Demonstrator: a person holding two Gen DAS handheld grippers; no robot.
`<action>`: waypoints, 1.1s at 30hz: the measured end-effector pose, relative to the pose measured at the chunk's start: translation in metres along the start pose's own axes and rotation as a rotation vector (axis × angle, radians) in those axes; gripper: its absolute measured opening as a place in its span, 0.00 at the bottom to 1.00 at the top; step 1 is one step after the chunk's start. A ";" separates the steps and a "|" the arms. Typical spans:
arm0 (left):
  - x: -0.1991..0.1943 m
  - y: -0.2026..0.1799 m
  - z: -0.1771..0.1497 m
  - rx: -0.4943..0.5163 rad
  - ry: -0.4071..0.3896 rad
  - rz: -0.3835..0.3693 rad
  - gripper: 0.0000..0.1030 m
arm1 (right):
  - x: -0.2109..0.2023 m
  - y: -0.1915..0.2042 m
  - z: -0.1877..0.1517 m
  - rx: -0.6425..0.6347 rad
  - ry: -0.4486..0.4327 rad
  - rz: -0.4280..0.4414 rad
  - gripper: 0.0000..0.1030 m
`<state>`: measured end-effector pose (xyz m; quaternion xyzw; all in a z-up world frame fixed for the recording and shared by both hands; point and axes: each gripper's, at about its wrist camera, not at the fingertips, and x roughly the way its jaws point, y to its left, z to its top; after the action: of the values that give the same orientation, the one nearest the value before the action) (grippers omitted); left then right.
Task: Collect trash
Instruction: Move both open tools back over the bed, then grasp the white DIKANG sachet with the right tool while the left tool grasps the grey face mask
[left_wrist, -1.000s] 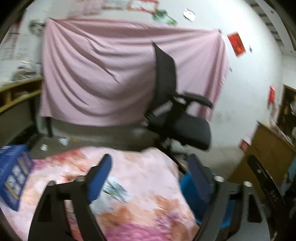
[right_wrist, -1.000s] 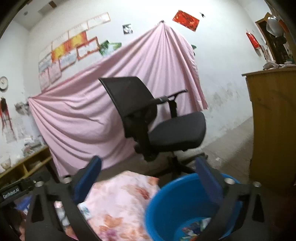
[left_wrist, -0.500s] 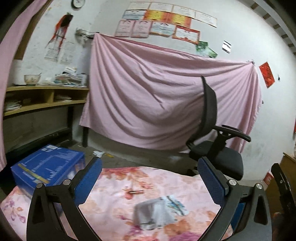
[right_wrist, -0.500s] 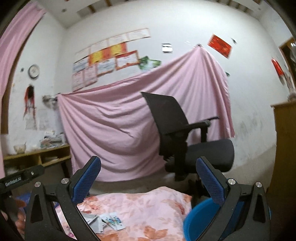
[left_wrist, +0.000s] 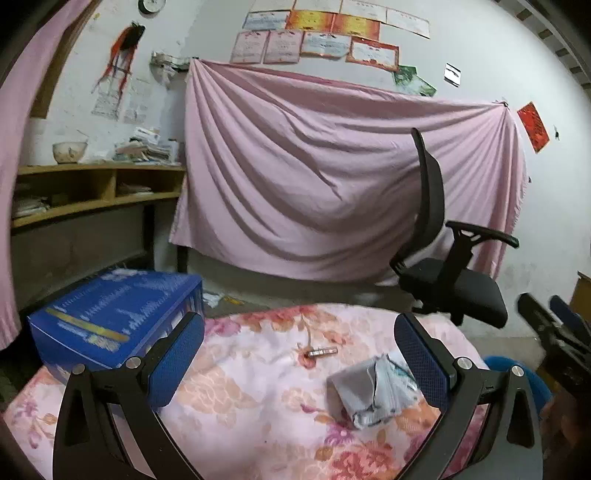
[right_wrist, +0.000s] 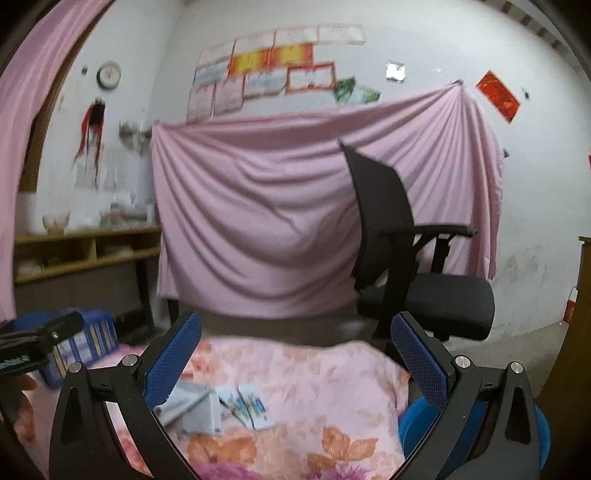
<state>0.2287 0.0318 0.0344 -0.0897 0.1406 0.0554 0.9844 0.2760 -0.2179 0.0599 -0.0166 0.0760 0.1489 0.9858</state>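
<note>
Both cameras have swung up from the bucket (right_wrist: 413, 424) toward the flowered cloth (left_wrist: 258, 387). Left gripper (left_wrist: 299, 363) and right gripper (right_wrist: 295, 360) both spread wide, empty. Crumpled wrapper (left_wrist: 369, 391) lies on the cloth near a small stick (left_wrist: 322, 352), bucket at its right edge.
</note>
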 end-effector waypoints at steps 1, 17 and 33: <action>0.003 0.001 -0.005 0.001 0.014 -0.015 0.98 | 0.003 0.001 -0.003 -0.009 0.022 -0.001 1.00; 0.061 -0.005 -0.027 -0.001 0.339 -0.245 0.65 | 0.068 -0.001 -0.039 -0.008 0.384 0.003 0.89; 0.093 -0.007 -0.035 -0.061 0.484 -0.343 0.06 | 0.122 0.003 -0.067 0.049 0.693 0.188 0.51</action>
<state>0.3092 0.0256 -0.0240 -0.1525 0.3523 -0.1303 0.9141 0.3803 -0.1830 -0.0251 -0.0353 0.4105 0.2224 0.8836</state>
